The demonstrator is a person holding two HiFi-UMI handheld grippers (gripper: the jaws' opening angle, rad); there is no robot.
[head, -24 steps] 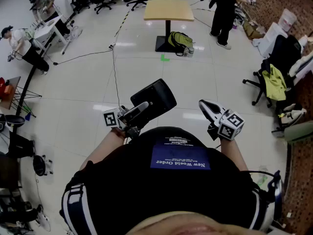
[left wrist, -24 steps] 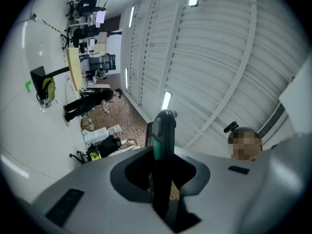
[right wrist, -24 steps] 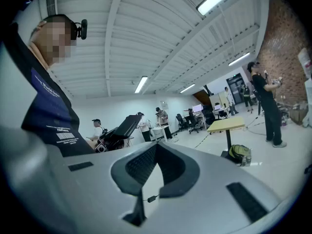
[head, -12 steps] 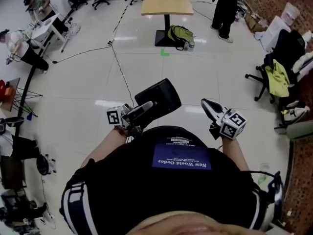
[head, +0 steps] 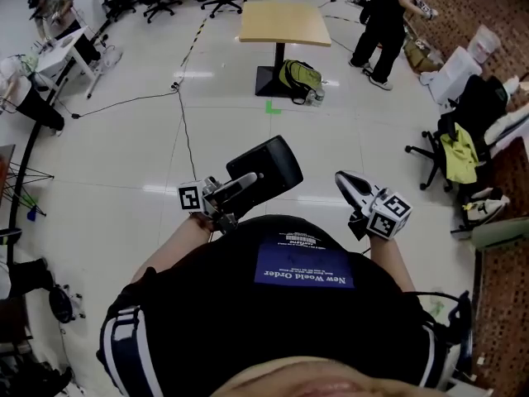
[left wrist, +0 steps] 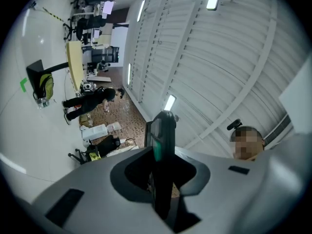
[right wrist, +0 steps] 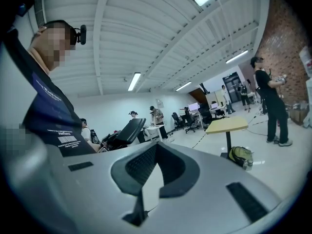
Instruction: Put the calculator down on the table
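A black calculator [head: 264, 170] is held in the air in front of the person's chest, with my left gripper [head: 240, 184] shut on its near edge. In the left gripper view the calculator [left wrist: 163, 145] stands edge-on between the jaws, tilted upward. My right gripper [head: 351, 184] hangs to the right of it, apart, jaws shut with nothing in them; its tips [right wrist: 139, 204] meet. A wooden table [head: 285, 21] on a black pedestal stands far ahead across the floor. The table [right wrist: 226, 126] and the calculator [right wrist: 127, 130] also show in the right gripper view.
A green backpack [head: 297, 77] lies at the table's foot. A person in black [head: 382, 23] stands right of the table. An office chair with a yellow-green garment [head: 459, 151] is at the right. A cable [head: 178, 114] runs over the white floor; desks and people are at the far left.
Both grippers and the calculator keep their place before the body. The room has shifted slightly in the head view, and the people at the far left have slid toward the edge.
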